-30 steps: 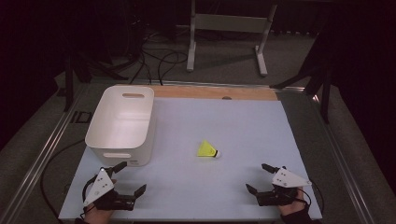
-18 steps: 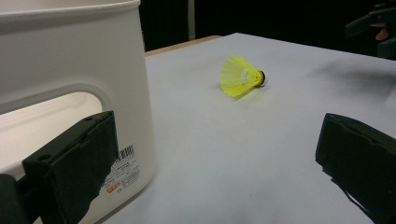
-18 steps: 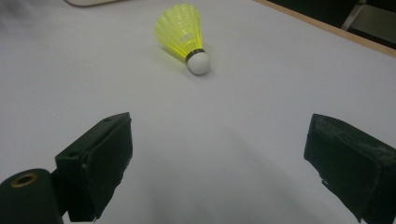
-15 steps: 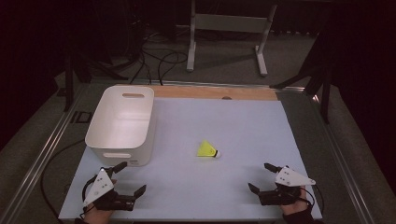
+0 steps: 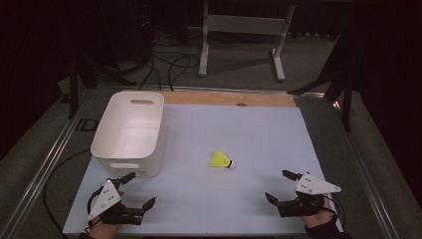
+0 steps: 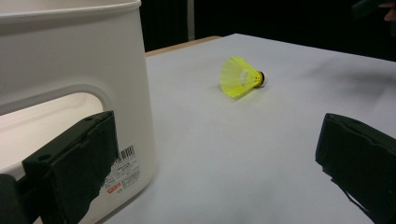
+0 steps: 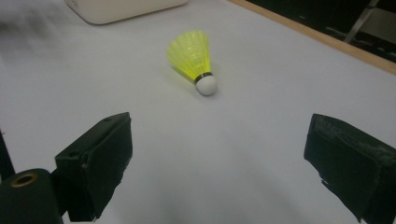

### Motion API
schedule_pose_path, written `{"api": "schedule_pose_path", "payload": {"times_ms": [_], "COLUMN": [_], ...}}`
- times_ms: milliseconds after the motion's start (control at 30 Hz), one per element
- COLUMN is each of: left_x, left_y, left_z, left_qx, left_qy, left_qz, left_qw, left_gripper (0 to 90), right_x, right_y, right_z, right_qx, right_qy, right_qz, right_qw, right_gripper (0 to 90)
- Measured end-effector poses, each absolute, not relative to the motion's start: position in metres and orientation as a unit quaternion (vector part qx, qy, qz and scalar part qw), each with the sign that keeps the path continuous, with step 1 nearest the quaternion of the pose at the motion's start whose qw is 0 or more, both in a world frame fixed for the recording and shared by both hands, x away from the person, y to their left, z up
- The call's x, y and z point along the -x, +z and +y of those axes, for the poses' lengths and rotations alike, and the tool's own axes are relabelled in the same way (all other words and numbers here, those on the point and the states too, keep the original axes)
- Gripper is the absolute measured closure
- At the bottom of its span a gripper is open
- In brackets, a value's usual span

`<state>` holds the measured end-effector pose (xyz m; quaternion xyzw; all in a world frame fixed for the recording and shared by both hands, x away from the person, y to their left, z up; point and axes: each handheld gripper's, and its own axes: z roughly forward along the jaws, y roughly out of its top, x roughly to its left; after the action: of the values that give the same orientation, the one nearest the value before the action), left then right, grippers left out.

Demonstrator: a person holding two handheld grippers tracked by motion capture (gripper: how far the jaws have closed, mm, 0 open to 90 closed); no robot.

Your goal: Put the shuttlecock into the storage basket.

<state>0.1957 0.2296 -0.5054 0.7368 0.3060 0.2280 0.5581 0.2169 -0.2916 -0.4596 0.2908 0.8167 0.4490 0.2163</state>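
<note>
- Dark floor, loose cables and a metal stand are seen behind a white-topped desk point(image 5: 259, 134) with a wooden strip along its far edge.
- Near the middle of the desk a yellow shuttlecock point(image 5: 220, 160) is laid on its side — its white cork tip is turned toward the right gripper, its skirt toward the bin.
- A white plastic bin point(image 5: 130, 130) is set at the left of the desk, open side up and with nothing seen inside; it is well apart from the shuttlecock, and is judged the likely place for it.
- The left gripper point(image 5: 138, 191) is held low at the near left corner, just beside the bin's near wall, with its jaws spread wide and nothing between them.
- The right gripper point(image 5: 282, 185) is held low at the near right edge, jaws likewise wide and bare; in the right gripper view the shuttlecock point(image 7: 193, 59) is framed between the two jaws but well ahead of them.
- That framing suggests the right gripper is being lined up for a reach — no contact is made yet.
- A light pinch is judged wise, since the skirt looks easily crushed.
</note>
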Motion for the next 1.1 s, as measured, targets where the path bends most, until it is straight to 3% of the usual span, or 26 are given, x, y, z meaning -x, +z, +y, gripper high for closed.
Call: {"api": "schedule_pose_path", "payload": {"times_ms": [567, 1100], "left_x": [-0.196, -0.196], "left_y": [-0.506, -0.505], "left_z": [0.23, 0.229], "left_qx": [-0.737, -0.738], "left_qy": [0.225, 0.224], "left_qz": [0.306, 0.303], "left_qw": [0.559, 0.559], "left_gripper": [0.0, 0.0], "right_x": [-0.234, -0.255], "right_y": [-0.426, -0.408], "right_z": [-0.296, -0.282], "right_qx": [-0.288, -0.269], "right_qy": [0.439, 0.437], "right_qz": [0.815, 0.826], "right_qw": [0.244, 0.232], "right_gripper": [7.9, 8.0]}}
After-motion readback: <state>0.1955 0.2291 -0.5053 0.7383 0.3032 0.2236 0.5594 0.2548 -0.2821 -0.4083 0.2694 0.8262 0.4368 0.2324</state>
